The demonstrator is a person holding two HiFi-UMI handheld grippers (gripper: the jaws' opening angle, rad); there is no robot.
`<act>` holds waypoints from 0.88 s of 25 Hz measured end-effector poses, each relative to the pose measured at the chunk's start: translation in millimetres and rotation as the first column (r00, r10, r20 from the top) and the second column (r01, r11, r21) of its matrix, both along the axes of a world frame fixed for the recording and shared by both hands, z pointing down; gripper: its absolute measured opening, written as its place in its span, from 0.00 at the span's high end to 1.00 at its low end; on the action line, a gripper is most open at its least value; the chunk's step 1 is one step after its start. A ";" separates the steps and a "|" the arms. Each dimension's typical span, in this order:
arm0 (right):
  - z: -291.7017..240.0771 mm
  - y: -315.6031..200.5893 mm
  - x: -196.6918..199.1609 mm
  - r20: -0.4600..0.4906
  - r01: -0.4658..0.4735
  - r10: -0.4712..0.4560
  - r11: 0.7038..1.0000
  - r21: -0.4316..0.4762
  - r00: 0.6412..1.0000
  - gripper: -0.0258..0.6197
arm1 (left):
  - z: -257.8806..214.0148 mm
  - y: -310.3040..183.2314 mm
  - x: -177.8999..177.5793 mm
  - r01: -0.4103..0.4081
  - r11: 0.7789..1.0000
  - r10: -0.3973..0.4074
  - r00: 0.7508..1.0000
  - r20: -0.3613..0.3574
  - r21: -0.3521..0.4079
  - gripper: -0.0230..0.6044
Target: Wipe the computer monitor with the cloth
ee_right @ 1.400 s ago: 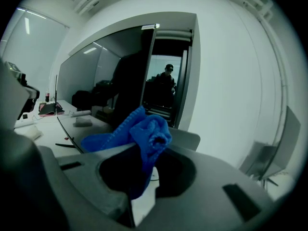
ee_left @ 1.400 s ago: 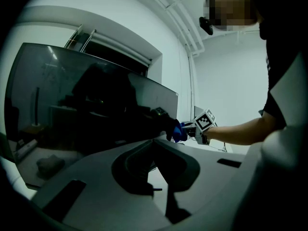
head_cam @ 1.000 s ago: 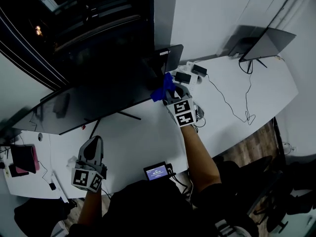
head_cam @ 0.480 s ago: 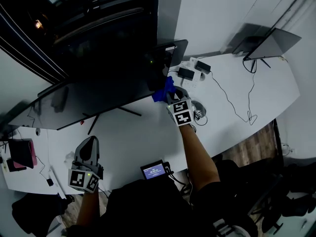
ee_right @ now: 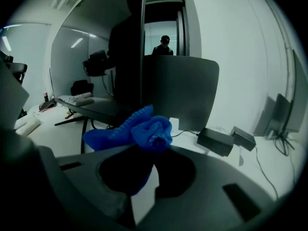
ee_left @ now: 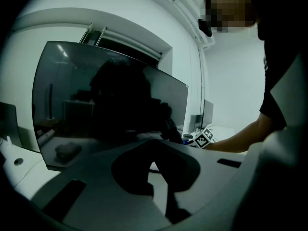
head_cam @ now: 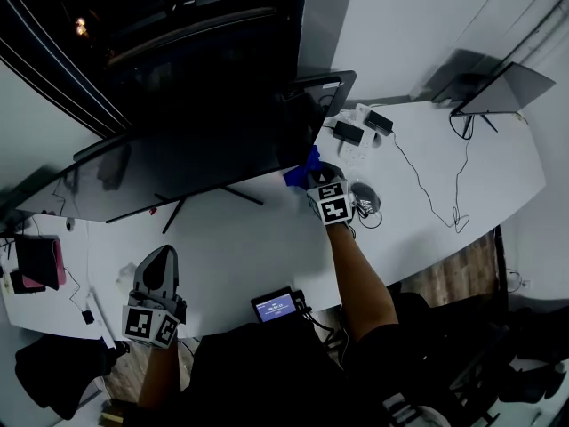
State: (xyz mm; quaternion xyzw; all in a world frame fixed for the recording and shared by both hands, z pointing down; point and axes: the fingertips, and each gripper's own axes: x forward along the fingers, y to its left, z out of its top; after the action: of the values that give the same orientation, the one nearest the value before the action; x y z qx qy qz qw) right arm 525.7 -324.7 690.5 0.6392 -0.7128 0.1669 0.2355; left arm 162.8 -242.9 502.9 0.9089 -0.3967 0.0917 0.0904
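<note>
The wide dark monitor (head_cam: 187, 140) stands on the white table (head_cam: 240, 247); it also fills the left gripper view (ee_left: 110, 100) and runs off to the left in the right gripper view (ee_right: 86, 71). My right gripper (head_cam: 316, 181) is shut on a bunched blue cloth (head_cam: 302, 171), held at the monitor's lower right corner. In its own view the cloth (ee_right: 139, 131) bulges above the right gripper (ee_right: 147, 158). My left gripper (head_cam: 163, 261) hovers at the table's near left edge, shut and holding nothing (ee_left: 156, 174).
Two black power adapters (head_cam: 348, 133) (head_cam: 380, 121) and trailing cables (head_cam: 427, 194) lie right of the cloth. A second screen (head_cam: 511, 87) stands at the far right. A small lit device (head_cam: 277, 306) sits at the front edge, a pink item (head_cam: 40, 261) at far left.
The head view has shifted a little. My right gripper and the cloth have slid slightly rightward along the monitor's lower right edge. The left gripper has hardly moved.
</note>
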 end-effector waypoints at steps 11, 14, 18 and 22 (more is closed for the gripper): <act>3.1 -1.9 -12.6 0.152 -0.090 0.091 0.996 -0.012 0.984 0.86 | 6.8 10.1 -32.3 0.062 0.998 -0.062 0.998 -0.005 0.003 0.97; 4.3 0.1 -17.9 0.244 -0.133 0.135 0.991 -0.027 0.960 0.86 | 8.4 13.5 -33.6 0.067 0.998 -0.067 0.998 -0.018 -0.008 0.97; 3.4 1.4 -22.5 0.292 -0.164 0.166 0.986 -0.033 0.942 0.86 | 6.0 17.1 -34.0 0.063 0.998 -0.063 0.998 -0.031 -0.013 0.97; 4.1 2.5 -29.4 0.350 -0.180 0.189 0.982 -0.057 0.918 0.86 | 1.8 18.9 -40.0 0.066 0.998 -0.066 0.997 -0.037 -0.009 0.97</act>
State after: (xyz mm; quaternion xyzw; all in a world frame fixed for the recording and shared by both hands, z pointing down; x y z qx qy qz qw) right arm 496.3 -322.2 694.6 0.6603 -0.6781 0.3088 0.0941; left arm 122.8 -223.9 504.7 0.8964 -0.4245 0.0730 0.1042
